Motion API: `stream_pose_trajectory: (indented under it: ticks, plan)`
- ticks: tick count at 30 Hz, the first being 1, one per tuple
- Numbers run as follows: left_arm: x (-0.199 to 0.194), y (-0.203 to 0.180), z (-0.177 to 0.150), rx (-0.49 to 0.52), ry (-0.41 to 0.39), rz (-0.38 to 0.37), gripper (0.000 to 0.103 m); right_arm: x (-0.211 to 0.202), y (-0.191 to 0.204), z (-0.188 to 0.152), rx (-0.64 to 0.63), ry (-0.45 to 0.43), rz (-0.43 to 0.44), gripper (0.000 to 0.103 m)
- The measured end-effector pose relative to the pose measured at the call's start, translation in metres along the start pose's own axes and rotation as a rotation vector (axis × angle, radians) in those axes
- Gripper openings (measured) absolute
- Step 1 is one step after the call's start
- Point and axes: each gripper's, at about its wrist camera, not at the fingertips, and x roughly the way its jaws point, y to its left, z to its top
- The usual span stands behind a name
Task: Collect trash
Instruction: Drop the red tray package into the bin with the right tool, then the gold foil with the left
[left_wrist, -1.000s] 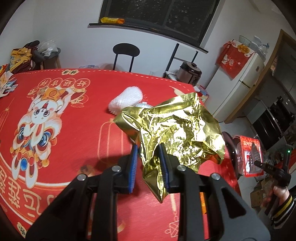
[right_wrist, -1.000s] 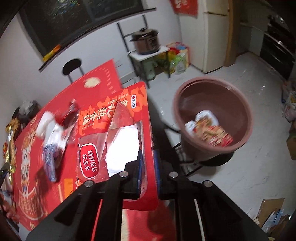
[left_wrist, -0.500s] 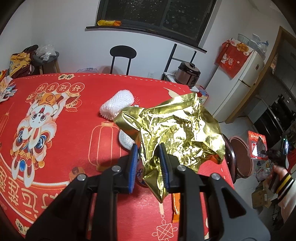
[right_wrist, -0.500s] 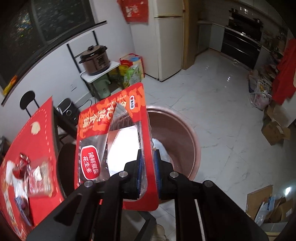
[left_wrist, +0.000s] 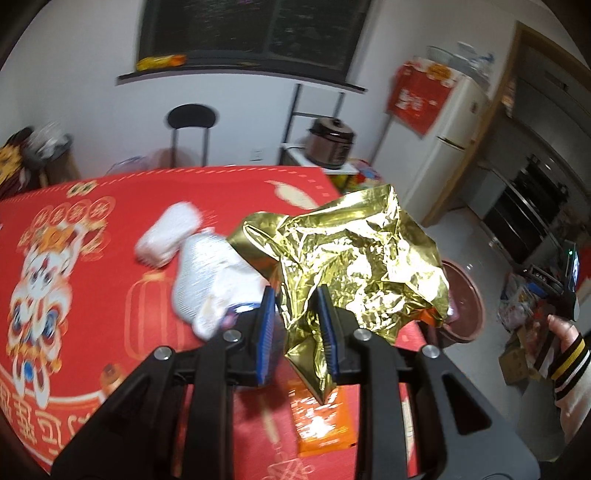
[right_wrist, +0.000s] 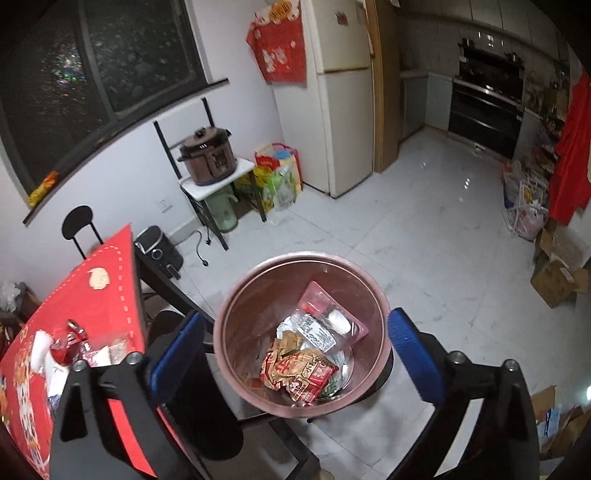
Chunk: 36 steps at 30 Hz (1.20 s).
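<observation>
Pinching a crumpled gold foil sheet (left_wrist: 362, 266) in the left gripper (left_wrist: 295, 295), with jaws pressed narrow on its lower fold, so that the light, springy foil cannot slip or unfurl out of the grip. Holding it lifted clear of the red printed counter (left_wrist: 92, 229), above the corner nearest the round brown plastic bin (left_wrist: 467, 295), presumably to carry it across the gap without dragging other litter along.

Hanging the right gripper (right_wrist: 295, 317) directly over that bin, pointed steeply down, with jaws opening wide and nothing between them. Looking through the gap onto the bin mouth alone. Placed so, in all likelihood, to let a piece fall straight inside rather than onto the white tiled floor (right_wrist: 424, 229). Lying in the bin: a clear and red plastic packet (right_wrist: 332, 317) on top of crumpled red and tan snack wrappers (right_wrist: 299, 369).

Left on the counter, not yet collected: a white foam net sleeve (left_wrist: 168, 232), a silvery white bag (left_wrist: 203, 284) just beside it, and a flat orange packet (left_wrist: 321, 424) below the left jaws. Too blurred to tell what the white bag holds.

Judging by this: foil next for the bin, then the three pieces on the counter.
</observation>
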Motion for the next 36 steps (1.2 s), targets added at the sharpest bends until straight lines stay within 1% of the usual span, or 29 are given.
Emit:
stream_pose_trajectory:
  ticks: [2, 6, 10, 14, 17, 18, 19, 20, 21, 22, 23, 25, 26, 28, 30, 33, 36]
  plan:
    - [0.007, -0.016, 0.006, 0.031, 0.004, -0.028, 0.026, -0.015, -0.003, -0.004, 0.002, -0.011, 0.006, 0.098]
    - [0.026, -0.063, 0.021, 0.098, 0.015, -0.1, 0.026, -0.04, -0.013, -0.009, 0.01, -0.03, 0.009, 0.098]
    - [0.055, -0.125, 0.033, 0.186, 0.034, -0.169, 0.027, -0.06, -0.029, -0.013, 0.013, -0.042, -0.001, 0.098]
    - [0.091, -0.193, 0.042, 0.251, 0.071, -0.233, 0.027, -0.076, -0.055, -0.017, 0.034, -0.044, -0.024, 0.098]
    - [0.12, -0.239, 0.05, 0.262, 0.101, -0.291, 0.027, -0.083, -0.074, -0.02, 0.053, -0.04, -0.044, 0.098]
    - [0.13, -0.259, 0.054, 0.264, 0.106, -0.332, 0.028, -0.085, -0.079, -0.021, 0.056, -0.039, -0.051, 0.098]
    - [0.136, -0.271, 0.058, 0.268, 0.106, -0.361, 0.041, -0.086, -0.084, -0.021, 0.057, -0.037, -0.061, 0.098]
    - [0.141, -0.285, 0.062, 0.273, 0.089, -0.397, 0.063, -0.087, -0.087, -0.023, 0.058, -0.037, -0.068, 0.098]
    - [0.141, -0.293, 0.064, 0.278, 0.066, -0.412, 0.071, -0.088, -0.091, -0.024, 0.059, -0.036, -0.072, 0.098]
    - [0.138, -0.303, 0.067, 0.288, 0.026, -0.413, 0.078, -0.089, -0.093, -0.025, 0.06, -0.036, -0.075, 0.098]
    - [0.135, -0.309, 0.069, 0.301, 0.002, -0.409, 0.08, -0.091, -0.095, -0.026, 0.061, -0.037, -0.079, 0.098]
    - [0.129, -0.315, 0.07, 0.32, -0.012, -0.414, 0.081, -0.094, -0.099, -0.029, 0.063, -0.04, -0.083, 0.098]
    - [0.125, -0.313, 0.07, 0.323, -0.019, -0.422, 0.085, -0.097, -0.1, -0.03, 0.065, -0.043, -0.083, 0.098]
    - [0.116, -0.305, 0.067, 0.322, -0.035, -0.418, 0.086, -0.1, -0.1, -0.031, 0.068, -0.05, -0.083, 0.098]
    - [0.11, -0.293, 0.066, 0.316, -0.032, -0.403, 0.086, -0.102, -0.096, -0.032, 0.069, -0.052, -0.078, 0.098]
    - [0.1, -0.261, 0.064, 0.3, -0.032, -0.37, 0.092, -0.103, -0.089, -0.032, 0.067, -0.054, -0.061, 0.098]
    - [0.084, -0.213, 0.064, 0.272, -0.047, -0.32, 0.092, -0.102, -0.07, -0.03, 0.049, -0.057, -0.039, 0.098]
